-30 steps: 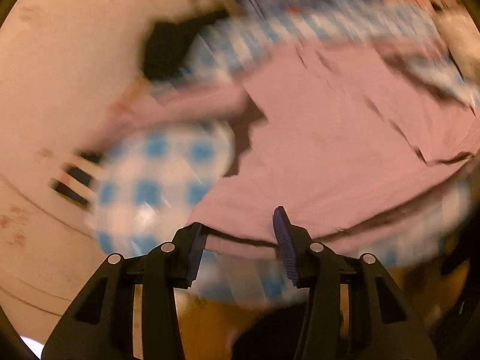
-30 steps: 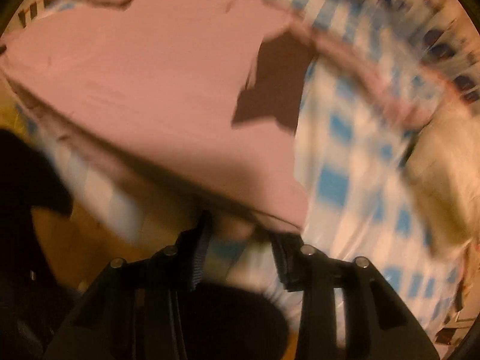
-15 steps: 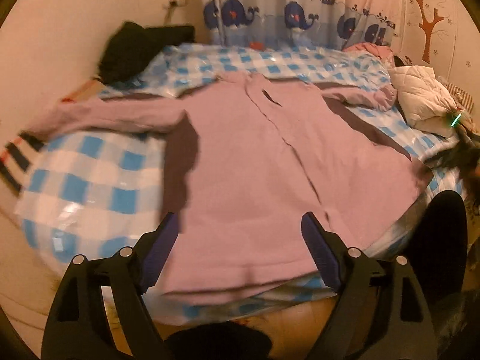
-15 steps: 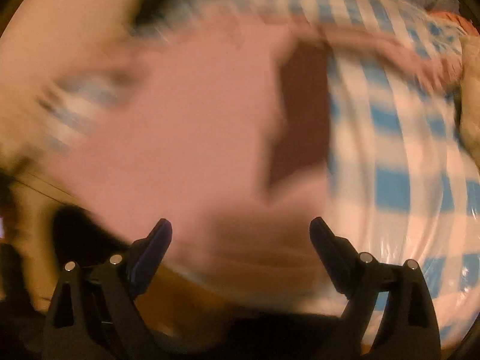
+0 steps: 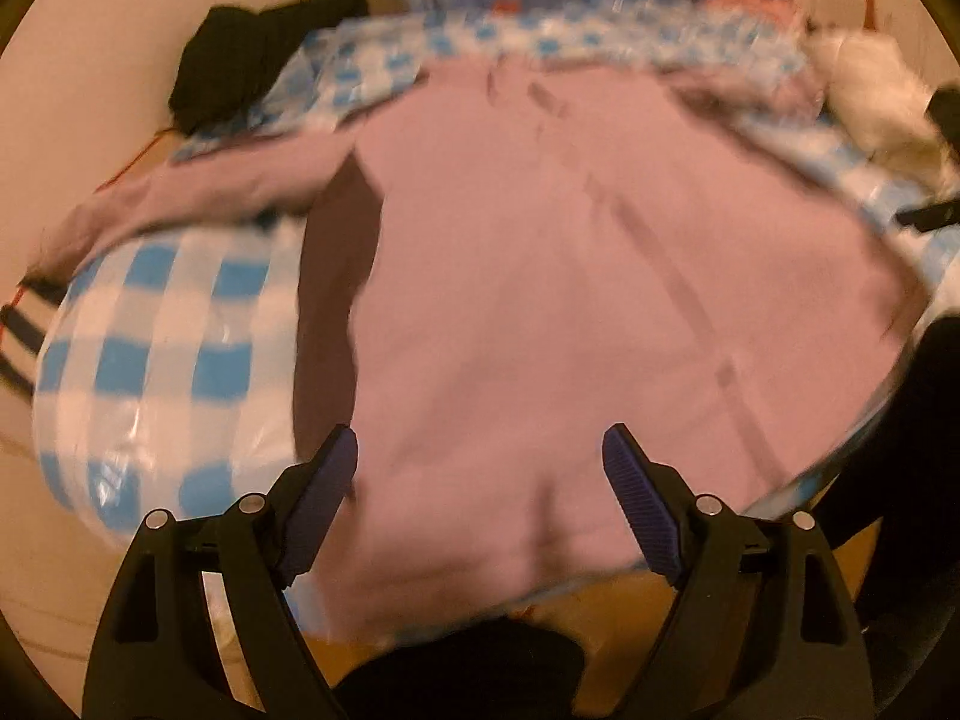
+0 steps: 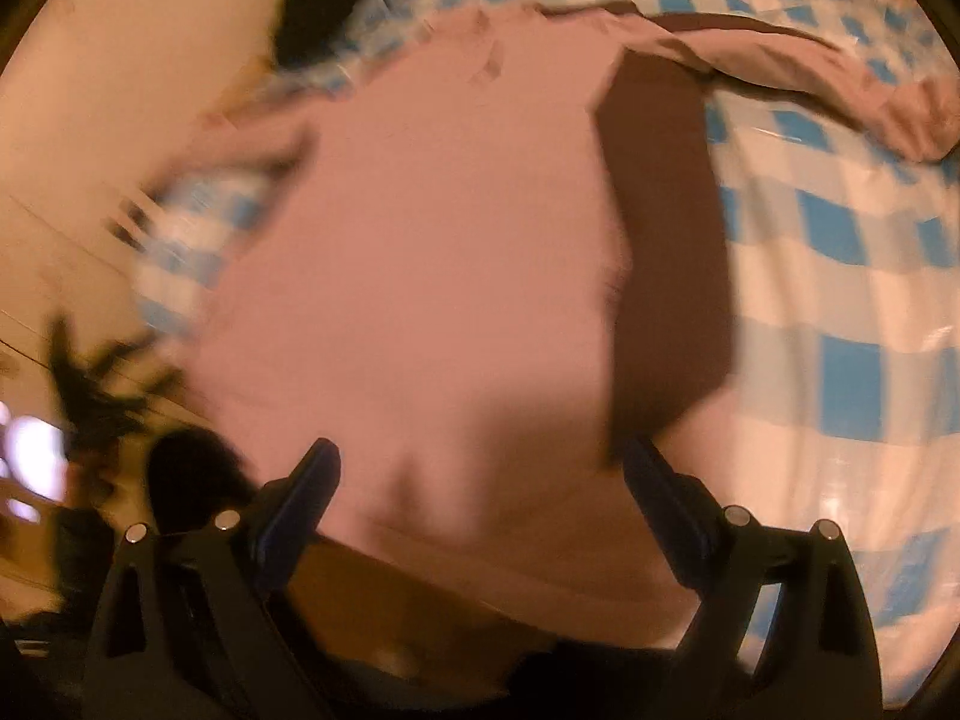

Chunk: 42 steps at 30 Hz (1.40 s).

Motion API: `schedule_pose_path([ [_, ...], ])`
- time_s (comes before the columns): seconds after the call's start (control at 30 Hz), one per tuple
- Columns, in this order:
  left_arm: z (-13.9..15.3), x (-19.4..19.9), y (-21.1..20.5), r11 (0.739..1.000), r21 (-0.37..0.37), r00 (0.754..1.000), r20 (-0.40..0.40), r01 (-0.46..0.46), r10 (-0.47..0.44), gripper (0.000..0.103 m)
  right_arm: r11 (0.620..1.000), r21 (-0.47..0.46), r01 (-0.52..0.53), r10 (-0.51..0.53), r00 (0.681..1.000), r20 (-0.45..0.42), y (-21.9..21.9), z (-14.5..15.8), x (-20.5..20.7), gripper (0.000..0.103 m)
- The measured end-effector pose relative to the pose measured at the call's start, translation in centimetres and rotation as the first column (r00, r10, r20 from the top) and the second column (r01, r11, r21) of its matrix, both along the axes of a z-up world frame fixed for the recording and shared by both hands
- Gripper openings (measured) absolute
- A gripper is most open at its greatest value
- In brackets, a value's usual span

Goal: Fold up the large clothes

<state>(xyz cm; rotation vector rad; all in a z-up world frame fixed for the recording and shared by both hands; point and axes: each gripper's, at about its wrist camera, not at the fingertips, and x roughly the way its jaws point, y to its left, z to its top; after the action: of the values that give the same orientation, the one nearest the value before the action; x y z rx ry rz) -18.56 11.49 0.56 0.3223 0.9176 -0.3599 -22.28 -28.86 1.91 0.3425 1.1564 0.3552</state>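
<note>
The hem of the pink garment (image 5: 540,312), pinched by both grippers 1 second ago, is no longer being held. The jaws of the left gripper (image 5: 480,498) are now being kept wide apart above the cloth, nothing pressed between them. The jaws of the right gripper (image 6: 480,498) are likewise being kept spread wide, off the fabric. The garment is now being seen spread flat across the blue-checked bed cover (image 5: 150,348).
</note>
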Motion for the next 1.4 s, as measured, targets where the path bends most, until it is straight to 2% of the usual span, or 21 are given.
schedule_pose_path([
  [0.1,1.0,3.3,-0.4,0.995,-0.095,0.998,0.041,-0.037,0.041,0.088,0.998,-0.066,0.000,0.000,1.000,0.008,0.9,0.6,1.7,0.092],
  [0.17,-0.3,5.7,-0.8,0.987,-0.151,0.998,-0.004,-0.061,0.061,0.088,0.965,-0.248,-0.088,0.040,0.981,-0.189,2.6,-5.1,2.5,0.092],
  [0.23,-5.6,9.0,-2.1,0.996,-0.044,0.983,-0.172,-0.078,0.069,0.088,0.930,-0.328,-0.168,0.100,0.972,-0.215,3.4,-8.1,2.5,0.093],
  [0.3,-9.2,9.8,-3.2,0.998,0.056,0.968,-0.245,-0.042,0.054,0.088,0.941,-0.304,-0.146,0.077,0.971,-0.228,3.6,-6.1,2.6,0.093],
  [0.33,-8.9,9.8,-3.3,0.998,0.041,0.967,-0.248,-0.051,0.060,0.088,0.955,-0.271,-0.124,0.068,0.976,-0.206,3.6,-4.5,2.5,0.093],
  [0.5,-1.6,11.4,-5.9,0.990,-0.139,0.999,-0.046,-0.012,0.006,0.088,0.985,-0.159,-0.069,0.084,0.992,0.089,4.4,4.0,5.9,0.096],
  [0.57,0.5,13.4,-7.5,0.974,-0.226,1.000,0.015,-0.020,0.024,0.089,0.991,-0.130,-0.041,0.058,0.990,0.129,5.3,3.0,9.1,0.096],
  [0.6,1.0,14.0,-8.1,0.966,-0.255,0.999,0.030,-0.036,0.045,0.090,0.986,-0.160,-0.052,0.065,0.995,0.077,5.9,0.6,10.5,0.096],
  [0.63,1.1,14.8,-8.8,0.953,-0.296,0.996,0.043,-0.057,0.073,0.092,0.966,-0.238,-0.102,0.088,0.994,-0.067,6.8,-3.7,12.3,0.097],
  [0.67,0.4,16.3,-9.6,0.935,-0.344,0.994,0.038,-0.083,0.103,0.094,0.949,-0.266,-0.168,0.124,0.977,-0.172,7.1,-7.5,12.9,0.098],
  [0.73,-2.3,19.5,-10.7,0.934,-0.335,0.992,-0.031,-0.127,0.123,0.095,0.945,-0.264,-0.190,0.157,0.977,-0.144,7.4,-8.4,13.1,0.098],
  [0.77,-4.9,21.3,-11.2,0.944,-0.295,0.987,-0.105,-0.149,0.123,0.095,0.963,-0.202,-0.176,0.148,0.979,-0.142,6.5,-6.8,13.1,0.098],
  [0.83,-10.2,24.2,-12.6,0.957,-0.206,0.953,-0.265,-0.203,0.145,0.094,0.988,-0.107,-0.114,0.113,0.993,-0.019,3.7,-3.0,12.3,0.098],
  [0.93,-9.3,26.0,-13.5,0.927,-0.285,0.956,-0.233,-0.244,0.180,0.094,0.986,-0.058,0.154,-0.147,0.983,0.107,-5.4,1.6,11.8,0.098],
  [1.0,-6.6,27.3,-14.4,0.897,-0.378,0.971,-0.151,-0.230,0.185,0.095,0.907,0.071,0.414,-0.420,0.899,0.127,-14.4,2.6,11.8,0.098],
  [1.07,-5.2,28.2,-15.1,0.874,-0.431,0.974,-0.097,-0.225,0.203,0.095,0.738,0.193,0.647,-0.669,0.738,0.087,-23.0,1.7,11.2,0.098],
  [1.13,-4.8,28.1,-15.0,0.834,-0.507,0.975,-0.076,-0.218,0.209,0.095,0.611,0.239,0.755,-0.784,0.619,0.052,-28.8,0.5,11.6,0.098],
  [1.17,-5.1,28.1,-14.7,0.800,-0.558,0.973,-0.069,-0.221,0.221,0.095,0.583,0.234,0.778,-0.807,0.589,0.051,-30.5,0.2,11.9,0.098],
  [1.27,-5.5,27.7,-14.8,0.761,-0.589,0.960,-0.111,-0.272,0.257,0.095,0.487,0.286,0.825,-0.863,0.505,0.015,-33.5,-1.3,13.0,0.098],
  [1.3,-5.6,28.2,-14.9,0.744,-0.608,0.958,-0.122,-0.279,0.259,0.095,0.474,0.298,0.829,-0.872,0.489,0.027,-33.9,-2.0,13.3,0.098],
  [1.4,-5.4,27.9,-14.8,0.745,-0.606,0.957,-0.112,-0.280,0.269,0.095,0.497,0.297,0.815,-0.866,0.490,0.104,-32.0,-1.9,14.9,0.098],
])
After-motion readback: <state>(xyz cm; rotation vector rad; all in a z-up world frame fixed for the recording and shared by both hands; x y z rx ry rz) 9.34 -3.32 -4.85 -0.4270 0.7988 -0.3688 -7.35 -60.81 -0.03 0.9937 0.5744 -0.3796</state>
